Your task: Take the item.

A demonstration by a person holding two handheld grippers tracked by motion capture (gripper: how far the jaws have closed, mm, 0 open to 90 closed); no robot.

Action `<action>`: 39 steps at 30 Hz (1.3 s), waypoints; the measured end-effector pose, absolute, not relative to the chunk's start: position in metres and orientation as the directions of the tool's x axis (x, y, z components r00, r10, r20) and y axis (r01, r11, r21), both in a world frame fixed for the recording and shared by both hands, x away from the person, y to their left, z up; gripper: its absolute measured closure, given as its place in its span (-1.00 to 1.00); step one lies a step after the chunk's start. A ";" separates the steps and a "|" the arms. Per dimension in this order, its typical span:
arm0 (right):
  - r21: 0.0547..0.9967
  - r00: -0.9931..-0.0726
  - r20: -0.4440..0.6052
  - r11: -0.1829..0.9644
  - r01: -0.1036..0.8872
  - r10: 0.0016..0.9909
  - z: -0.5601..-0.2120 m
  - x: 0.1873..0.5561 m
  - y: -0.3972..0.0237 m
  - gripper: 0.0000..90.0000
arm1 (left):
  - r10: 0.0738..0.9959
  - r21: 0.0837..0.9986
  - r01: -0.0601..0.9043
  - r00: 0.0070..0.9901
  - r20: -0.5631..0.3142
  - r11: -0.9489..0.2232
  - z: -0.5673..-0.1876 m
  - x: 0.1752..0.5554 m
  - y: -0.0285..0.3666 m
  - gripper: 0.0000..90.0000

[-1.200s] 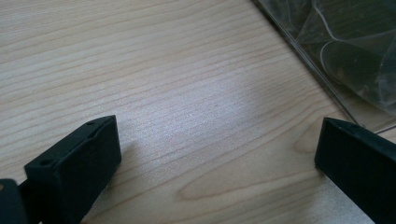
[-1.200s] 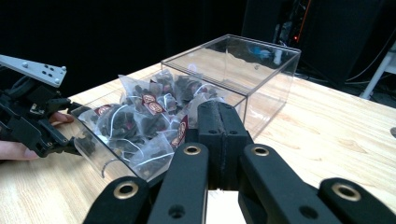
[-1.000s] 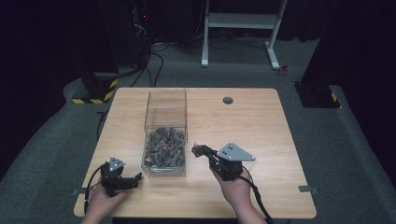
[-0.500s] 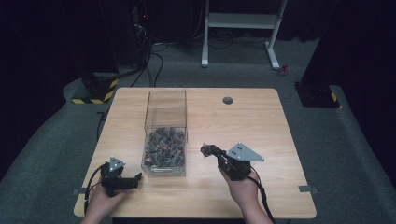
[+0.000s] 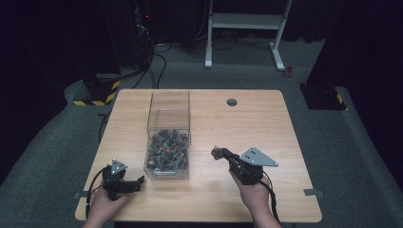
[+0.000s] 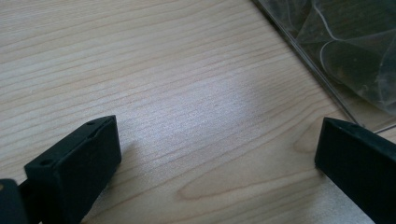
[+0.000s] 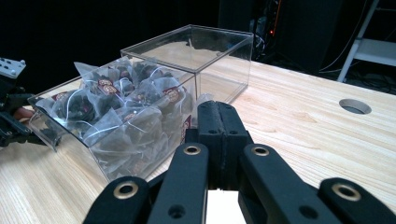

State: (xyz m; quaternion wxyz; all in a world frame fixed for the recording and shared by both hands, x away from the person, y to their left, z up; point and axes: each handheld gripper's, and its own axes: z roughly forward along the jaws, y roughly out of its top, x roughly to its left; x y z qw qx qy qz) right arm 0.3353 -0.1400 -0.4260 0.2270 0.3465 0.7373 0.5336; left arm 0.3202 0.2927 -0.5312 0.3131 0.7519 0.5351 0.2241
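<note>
A clear plastic box (image 5: 169, 100) stands on the wooden table (image 5: 266, 123). Its near half holds several tea bags (image 5: 166, 149), and its far half is bare. My right gripper (image 5: 218, 153) hovers to the right of the box, jaws pressed together on what looks like a small tea bag (image 5: 215, 151). In the right gripper view the shut right gripper (image 7: 219, 109) points past the box (image 7: 224, 60) and its tea bags (image 7: 121, 107), with a pale scrap of bag (image 7: 204, 99) at its tip. My left gripper (image 5: 139, 181) rests open by the box's near left corner. The left gripper (image 6: 215, 144) has only bare wood between its jaws.
A round cable hole (image 5: 231, 101) sits in the table's far middle. Beyond the table are a white desk frame (image 5: 244, 21) and a yellow-black striped base (image 5: 97, 90) on grey carpet. The other hand's gripper (image 7: 9, 116) appears at the left edge of the right gripper view.
My right gripper has drifted to the right, away from the box's side, with its jaws still pressed together. The left gripper has stayed where it was.
</note>
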 end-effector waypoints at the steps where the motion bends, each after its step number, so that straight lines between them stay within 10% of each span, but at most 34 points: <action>1: 0.944 -0.657 0.035 0.190 0.268 0.753 -0.426 0.335 -0.142 1.00 | 0.945 0.711 0.664 0.327 0.002 -0.231 -0.531 0.320 0.293 -0.99; 39: 0.939 -0.560 0.064 0.140 0.315 0.826 -0.432 0.321 -0.193 1.00 | 0.945 0.711 0.665 0.328 -0.002 -0.229 -0.531 0.320 0.293 -0.99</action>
